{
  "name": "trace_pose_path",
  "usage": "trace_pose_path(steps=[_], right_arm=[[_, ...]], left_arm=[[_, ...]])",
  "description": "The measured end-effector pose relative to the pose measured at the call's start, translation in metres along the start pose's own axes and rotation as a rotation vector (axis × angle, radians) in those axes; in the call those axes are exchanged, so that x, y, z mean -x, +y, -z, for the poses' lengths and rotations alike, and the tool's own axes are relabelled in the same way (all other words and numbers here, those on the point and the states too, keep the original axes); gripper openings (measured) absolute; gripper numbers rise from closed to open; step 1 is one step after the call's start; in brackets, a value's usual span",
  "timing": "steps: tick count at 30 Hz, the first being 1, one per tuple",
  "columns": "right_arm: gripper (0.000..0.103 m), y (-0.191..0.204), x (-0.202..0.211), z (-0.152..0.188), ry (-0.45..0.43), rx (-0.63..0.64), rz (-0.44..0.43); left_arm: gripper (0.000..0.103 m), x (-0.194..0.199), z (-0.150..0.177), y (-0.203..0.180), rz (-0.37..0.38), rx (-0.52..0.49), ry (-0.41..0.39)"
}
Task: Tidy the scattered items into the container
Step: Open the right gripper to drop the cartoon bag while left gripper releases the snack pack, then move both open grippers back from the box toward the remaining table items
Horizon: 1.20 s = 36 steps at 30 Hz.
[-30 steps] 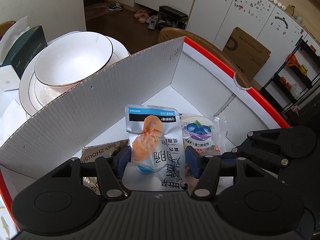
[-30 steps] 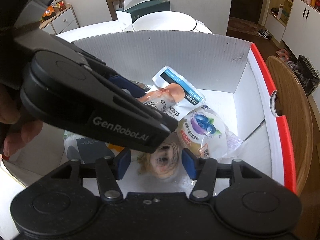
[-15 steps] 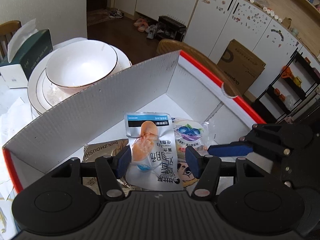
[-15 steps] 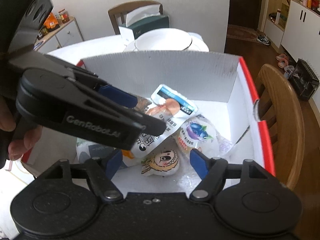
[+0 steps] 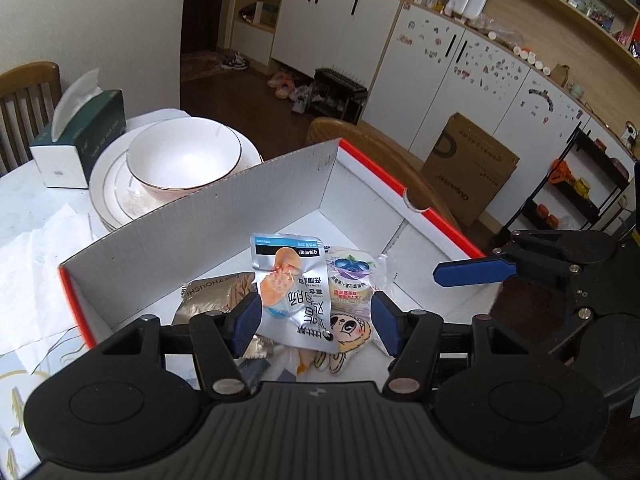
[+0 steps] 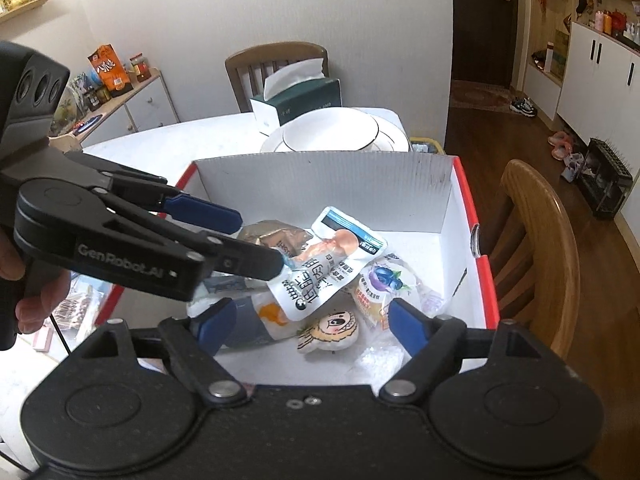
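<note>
A white cardboard box with red rims (image 5: 208,216) (image 6: 320,184) holds several snack packs: a silver chicken pouch (image 5: 294,292) (image 6: 332,264), a blueberry pastry pack (image 5: 352,280) (image 6: 384,284), a cartoon-face bun (image 5: 350,330) (image 6: 330,330) and a gold packet (image 5: 216,292) (image 6: 272,232). My left gripper (image 5: 316,326) is open and empty above the box's near side; it also shows in the right wrist view (image 6: 248,236). My right gripper (image 6: 310,326) is open and empty above the box; one of its blue fingers (image 5: 472,272) shows in the left wrist view.
A stack of white plates with a bowl (image 5: 180,160) (image 6: 332,136) and a green tissue box (image 5: 80,136) (image 6: 300,96) stand behind the box on the white table (image 5: 36,248). A wooden chair (image 6: 536,248) stands beside the box.
Both grippers have risen and drawn back from the box, both open. The chicken pouch, which sat between the left fingers, now lies in the box.
</note>
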State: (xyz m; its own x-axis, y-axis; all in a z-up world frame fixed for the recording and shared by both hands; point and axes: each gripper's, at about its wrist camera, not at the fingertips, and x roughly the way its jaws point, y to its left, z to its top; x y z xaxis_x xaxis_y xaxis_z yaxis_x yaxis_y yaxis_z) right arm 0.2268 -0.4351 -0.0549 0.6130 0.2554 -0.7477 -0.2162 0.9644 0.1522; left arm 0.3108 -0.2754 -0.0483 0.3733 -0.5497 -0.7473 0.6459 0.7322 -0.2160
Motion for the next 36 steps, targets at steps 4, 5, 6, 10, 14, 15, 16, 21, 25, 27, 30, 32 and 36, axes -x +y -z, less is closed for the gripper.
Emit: trace_pose_path(steps=[4, 5, 6, 10, 14, 15, 16, 21, 25, 27, 30, 32, 36], right_arm=[[0.086, 0.006, 0.012, 0.005, -0.026, 0.008, -0.005], [0.087, 0.007, 0.015, 0.006, -0.035, 0.012, -0.004], [0.088, 0.009, 0.018, 0.006, -0.044, 0.017, -0.003], [0.092, 0.018, 0.032, 0.01, -0.076, 0.03, 0.014], [0.094, 0.024, 0.042, 0.014, -0.098, 0.005, 0.018], [0.094, 0.027, 0.043, 0.015, -0.1, 0.003, 0.019], [0.094, 0.029, 0.044, 0.016, -0.101, 0.001, 0.022], [0.095, 0.05, 0.043, 0.02, -0.101, 0.006, 0.018], [0.095, 0.07, 0.041, 0.021, -0.11, 0.006, 0.014], [0.095, 0.081, 0.04, 0.021, -0.114, 0.004, 0.005], [0.097, 0.099, 0.037, 0.022, -0.116, 0.017, 0.001], [0.098, 0.113, 0.034, 0.023, -0.119, 0.027, 0.001], [0.098, 0.138, 0.026, 0.024, -0.106, 0.04, -0.011]], left_arm=[[0.064, 0.016, 0.007, -0.001, 0.008, 0.017, -0.032], [0.067, 0.021, 0.01, -0.002, 0.008, 0.022, -0.042], [0.067, 0.025, 0.012, -0.003, 0.01, 0.024, -0.052], [0.067, 0.043, 0.024, -0.006, 0.011, 0.02, -0.084], [0.073, 0.062, 0.037, -0.006, -0.006, 0.023, -0.13], [0.073, 0.067, 0.04, -0.004, -0.005, 0.028, -0.141], [0.073, 0.072, 0.043, -0.003, -0.007, 0.035, -0.148], [0.078, 0.095, 0.059, 0.007, -0.023, 0.058, -0.178], [0.083, 0.114, 0.071, 0.017, -0.041, 0.063, -0.203], [0.085, 0.123, 0.078, 0.023, -0.042, 0.073, -0.21], [0.09, 0.135, 0.089, 0.034, -0.047, 0.092, -0.218], [0.09, 0.143, 0.096, 0.042, -0.055, 0.098, -0.223], [0.103, 0.158, 0.114, 0.056, -0.066, 0.096, -0.228]])
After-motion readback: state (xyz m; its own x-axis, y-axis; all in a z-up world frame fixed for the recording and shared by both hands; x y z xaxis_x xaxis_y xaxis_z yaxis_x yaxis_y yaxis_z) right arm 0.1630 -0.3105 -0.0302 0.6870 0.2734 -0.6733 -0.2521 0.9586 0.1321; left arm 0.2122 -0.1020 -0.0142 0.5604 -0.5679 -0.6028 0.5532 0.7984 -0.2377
